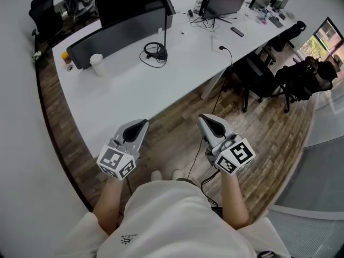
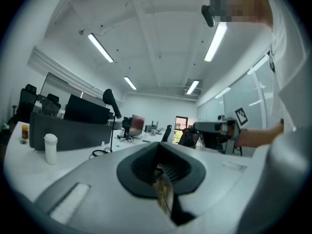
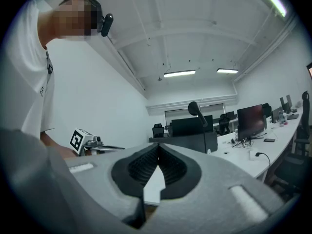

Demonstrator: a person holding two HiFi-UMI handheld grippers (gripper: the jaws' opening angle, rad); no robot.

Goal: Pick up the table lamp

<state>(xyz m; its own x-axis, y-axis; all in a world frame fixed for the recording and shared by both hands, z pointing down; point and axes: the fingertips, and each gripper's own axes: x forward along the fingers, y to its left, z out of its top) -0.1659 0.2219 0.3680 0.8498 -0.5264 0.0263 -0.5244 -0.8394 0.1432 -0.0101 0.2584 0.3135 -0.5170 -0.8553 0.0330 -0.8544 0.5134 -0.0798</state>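
The table lamp (image 1: 161,53) stands upright on the white worktop (image 1: 134,85), just in front of a dark desk partition (image 1: 123,34). Nothing touches it, so we judge the whole pick-up lies ahead of us: approach, grasp and lift. Our left gripper (image 1: 143,122) hovers at the worktop's near edge and our right gripper (image 1: 203,117) over the wooden floor (image 1: 177,128) beside it. Both are well apart from the lamp, held level and pointing forward, each with its fingers pressed together on nothing.
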